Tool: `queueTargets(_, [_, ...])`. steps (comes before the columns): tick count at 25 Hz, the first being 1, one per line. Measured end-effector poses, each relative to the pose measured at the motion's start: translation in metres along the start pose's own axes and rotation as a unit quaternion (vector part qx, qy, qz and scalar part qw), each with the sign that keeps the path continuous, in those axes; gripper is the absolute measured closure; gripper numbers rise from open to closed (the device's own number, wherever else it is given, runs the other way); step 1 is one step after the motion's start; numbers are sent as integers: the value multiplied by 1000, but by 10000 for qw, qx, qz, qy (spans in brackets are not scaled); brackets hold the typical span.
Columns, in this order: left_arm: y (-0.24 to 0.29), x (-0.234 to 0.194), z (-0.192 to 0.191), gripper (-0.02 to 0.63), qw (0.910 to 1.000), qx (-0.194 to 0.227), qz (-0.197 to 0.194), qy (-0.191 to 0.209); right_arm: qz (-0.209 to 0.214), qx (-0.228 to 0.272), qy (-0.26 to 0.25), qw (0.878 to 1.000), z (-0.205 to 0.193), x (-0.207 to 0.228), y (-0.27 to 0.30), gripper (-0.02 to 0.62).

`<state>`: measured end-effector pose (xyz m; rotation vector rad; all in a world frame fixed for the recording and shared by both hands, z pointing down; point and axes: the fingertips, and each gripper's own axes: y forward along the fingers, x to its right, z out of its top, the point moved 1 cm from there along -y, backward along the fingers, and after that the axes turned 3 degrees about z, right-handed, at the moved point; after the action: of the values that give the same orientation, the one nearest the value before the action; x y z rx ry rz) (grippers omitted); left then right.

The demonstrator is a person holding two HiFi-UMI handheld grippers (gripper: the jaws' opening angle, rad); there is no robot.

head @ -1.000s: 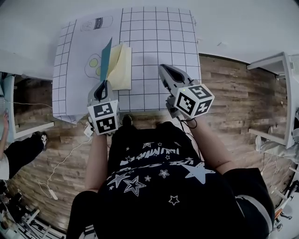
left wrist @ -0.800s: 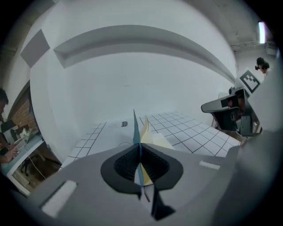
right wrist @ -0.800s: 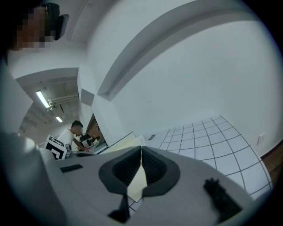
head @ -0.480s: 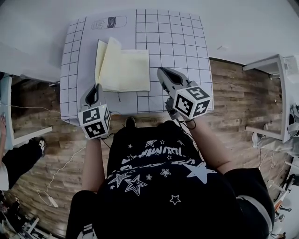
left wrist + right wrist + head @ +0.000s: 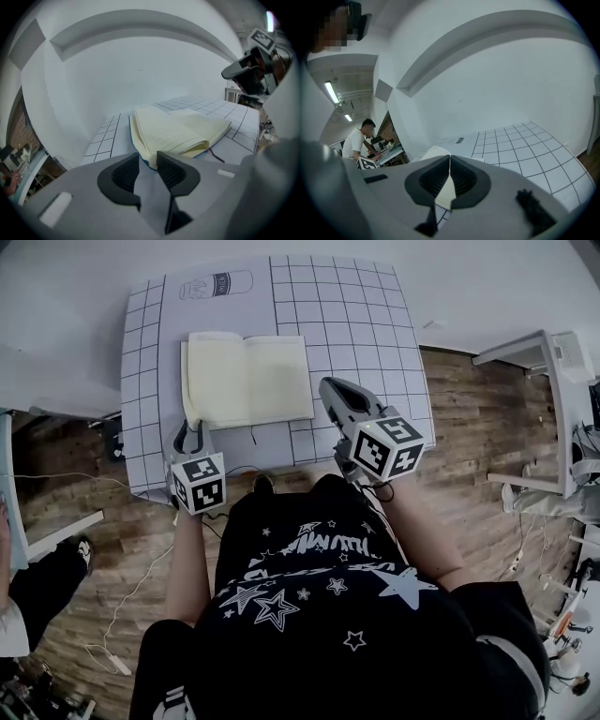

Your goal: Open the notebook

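Most of notebook (image 5: 432, 151) behind right gripper (image 5: 449, 158)

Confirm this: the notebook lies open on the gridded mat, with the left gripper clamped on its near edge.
Not clamped. The left gripper view shows the jaws of the left gripper standing apart, having just been opening, with nothing between them. The notebook lies just beyond their tips. The rest holds: it lies open on the gridded mat.

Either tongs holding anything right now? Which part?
Nothing held. Left tongs have just been opening, with nothing between them; right tongs shut, empty. Notebook lies open.
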<state>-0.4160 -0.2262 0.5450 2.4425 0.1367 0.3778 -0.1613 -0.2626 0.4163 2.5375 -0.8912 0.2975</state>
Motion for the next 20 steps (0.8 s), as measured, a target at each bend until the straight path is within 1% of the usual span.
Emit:
queueTargets(1, [3, 0, -3, 463, 9998, -79, 13, 154, -41, -1, 15, 10000, -2, -2, -1, 580])
queueTargets(3, [11, -1, -10, 380, 9988, -270, -48, 398, -109, -15, 34, 9999, -7, -5, -2, 579])
queueTargets(6, [17, 0, -15, 362, 9972, -369, -139, 642, -202, -56, 63, 9998, -15, -6, -3, 580])
queueTargets(10, [19, 1, -13, 360, 9928, -378, -33, 1137, -267, -27, 117, 9996, -17, -8, 1, 579])
queueTargets(12, [18, 1, -10, 360, 9906, -377, 32, 1312, -248, -14, 121, 9996, -17, -12, 5, 580])
queueTargets(14, [14, -2, -8, 362, 9917, -330, 55, 1243, -226, -13, 123, 9997, -19, -17, 7, 580])
queueTargets(17, [4, -9, -5, 367, 9958, -206, 9, 892, -253, 5, 110, 9996, -20, -19, 6, 580])
queueTargets(20, [-5, -17, -2, 368, 9976, -105, -14, 683, -321, 28, 134, 9994, -21, -17, 4, 580])
